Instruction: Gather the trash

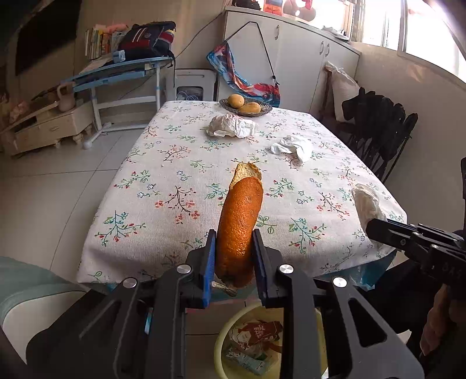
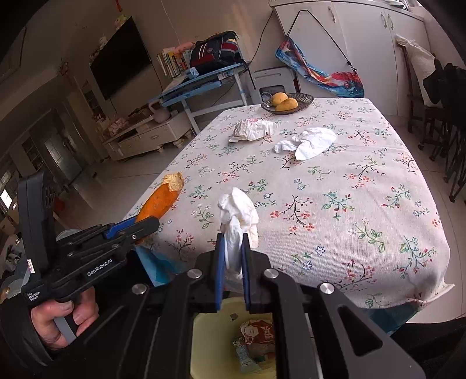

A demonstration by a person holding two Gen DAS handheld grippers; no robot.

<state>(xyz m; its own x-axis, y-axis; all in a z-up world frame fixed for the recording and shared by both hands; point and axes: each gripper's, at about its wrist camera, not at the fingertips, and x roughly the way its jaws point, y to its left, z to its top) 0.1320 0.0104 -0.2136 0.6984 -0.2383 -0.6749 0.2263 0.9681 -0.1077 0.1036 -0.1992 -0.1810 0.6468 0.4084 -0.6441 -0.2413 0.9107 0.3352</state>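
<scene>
Left gripper points down toward the table, its jaws closed on a peel. It is a long orange peel with a pale torn tip, and its long axis runs away from the jaws, above the table edge. Right gripper pinches a crumpled white tissue. Below both stands a yellow bin holding wrappers. 2 more tissues lie further on the table.

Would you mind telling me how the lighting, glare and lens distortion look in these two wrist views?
Left wrist view: the window at the upper right is blown out to white, sunlight brightens the orange peel, and the table edges bow with the fisheye. Right wrist view: softer light, dark vignetted corners, the room at the left dim, the tissue sharp, the cabinet lines curved.
</scene>
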